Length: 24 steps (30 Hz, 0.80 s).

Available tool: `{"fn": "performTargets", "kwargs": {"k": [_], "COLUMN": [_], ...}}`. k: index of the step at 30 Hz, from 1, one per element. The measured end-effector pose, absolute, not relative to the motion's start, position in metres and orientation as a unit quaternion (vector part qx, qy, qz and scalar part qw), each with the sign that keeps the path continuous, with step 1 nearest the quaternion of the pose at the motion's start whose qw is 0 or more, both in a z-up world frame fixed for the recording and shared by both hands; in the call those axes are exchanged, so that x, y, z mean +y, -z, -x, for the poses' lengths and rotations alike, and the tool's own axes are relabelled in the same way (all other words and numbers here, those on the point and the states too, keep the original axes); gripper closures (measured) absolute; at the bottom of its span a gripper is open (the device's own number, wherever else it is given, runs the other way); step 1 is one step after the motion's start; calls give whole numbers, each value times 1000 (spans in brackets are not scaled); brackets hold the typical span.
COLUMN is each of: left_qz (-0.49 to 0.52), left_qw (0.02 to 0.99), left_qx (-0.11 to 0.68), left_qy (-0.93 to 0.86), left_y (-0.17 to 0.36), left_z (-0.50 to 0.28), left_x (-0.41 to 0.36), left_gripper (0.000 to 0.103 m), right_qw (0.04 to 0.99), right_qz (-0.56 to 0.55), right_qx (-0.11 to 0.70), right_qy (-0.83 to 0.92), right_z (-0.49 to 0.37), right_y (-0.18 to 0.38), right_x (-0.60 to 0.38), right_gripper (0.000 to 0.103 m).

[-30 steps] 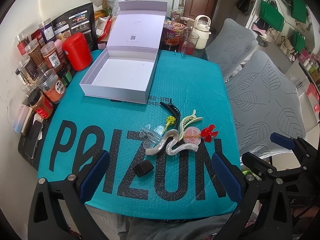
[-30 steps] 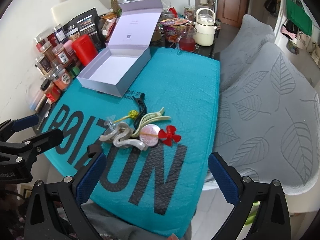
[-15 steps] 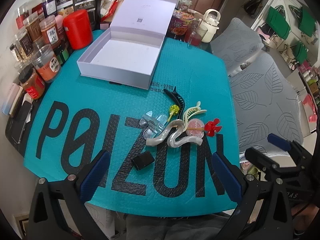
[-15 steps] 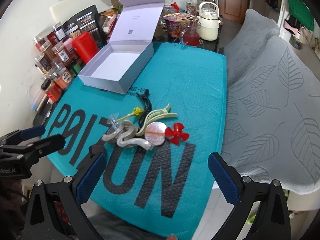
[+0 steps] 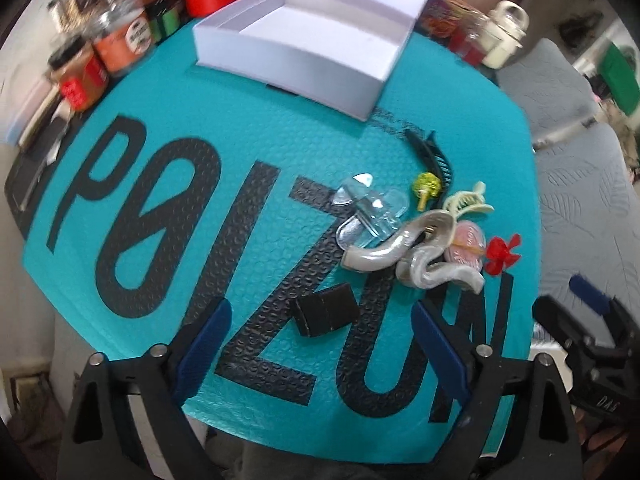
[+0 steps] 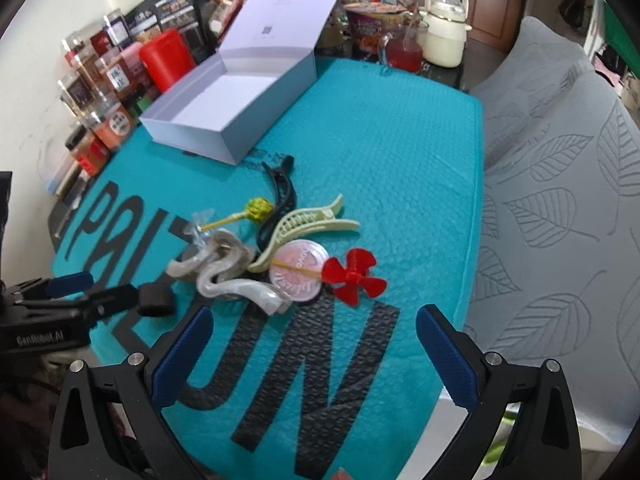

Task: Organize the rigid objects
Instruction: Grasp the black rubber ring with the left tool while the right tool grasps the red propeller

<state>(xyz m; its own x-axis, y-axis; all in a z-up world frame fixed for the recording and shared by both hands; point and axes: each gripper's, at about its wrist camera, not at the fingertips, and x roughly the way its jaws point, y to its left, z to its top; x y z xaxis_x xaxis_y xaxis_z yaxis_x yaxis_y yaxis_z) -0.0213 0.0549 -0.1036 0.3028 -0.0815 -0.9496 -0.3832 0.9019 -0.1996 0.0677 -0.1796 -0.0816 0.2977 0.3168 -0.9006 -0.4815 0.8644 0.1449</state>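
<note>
A heap of small things lies on the teal mat [image 5: 248,184]: a pearly wavy hair claw [image 5: 404,252], a clear clip [image 5: 372,208], a cream claw clip [image 6: 308,224], a black clip [image 6: 282,192], a pink round compact [image 6: 298,276], a red propeller [image 6: 354,272] and a yellow-headed pin [image 6: 256,208]. A small black block [image 5: 326,314] lies just ahead of my left gripper [image 5: 320,348], which is open and empty. My right gripper [image 6: 312,352] is open and empty, just short of the compact. An open white box [image 5: 316,36] stands at the back, empty.
Jars and a red canister [image 6: 166,60] line the mat's left edge. A cream kettle [image 6: 444,36], a glass of red drink [image 6: 402,54] and a noodle cup stand behind the mat. A grey leaf-patterned sofa [image 6: 560,184] runs along the right.
Both grippers have moved forward and lower toward the heap. The left one now hangs over the black block. Nothing on the mat has moved.
</note>
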Motion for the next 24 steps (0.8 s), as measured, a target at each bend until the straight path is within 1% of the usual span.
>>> {"fn": "performTargets", "kwargs": {"k": [4,5,9,12,14,17,18,19,20,21,24], "left_qz": [247,251,252,280,302,301,302,297,286,272,278], "left_qw": [766,763,753,747,736,740,741,745,746,746,747], "left_qx": [585,586,594,585,590,583,581,576,575,579,576], "left_qy": [-104,-105,-130,-142,-142,-149,-150,-159,-174,-186,-180], "left_y": [123,127,140,148,158,158,158,157,156,156,156], "left_z": [18,17,15,18,18,16,15,15,15,14,14], "left_x": [59,58,53,53,53,51,50,50,51,49,49], "left_gripper": [13,16,17,23,24,24,28,37,53,59,61], "right_qw": [794,792,786,787,790,787,786,785,785,786,786], "right_qz": [68,68,77,85,94,95,95,94,93,92,92], "right_qx": [551,554,561,558,555,558,558,558,557,557,554], "right_qy": [-249,-248,-247,-247,-242,-247,-250,-251,-253,-254,-259], "right_z": [-74,-76,-84,-92,-98,-105,-107,-109,-110,-111,-114], "right_y": [103,108,124,130,133,138,139,141,141,142,140], "right_x": [-182,-183,-185,-185,-185,-187,-187,-187,-188,-188,-188], "right_gripper": [0,0,0,0,0,0,0,0,0,0,0]}}
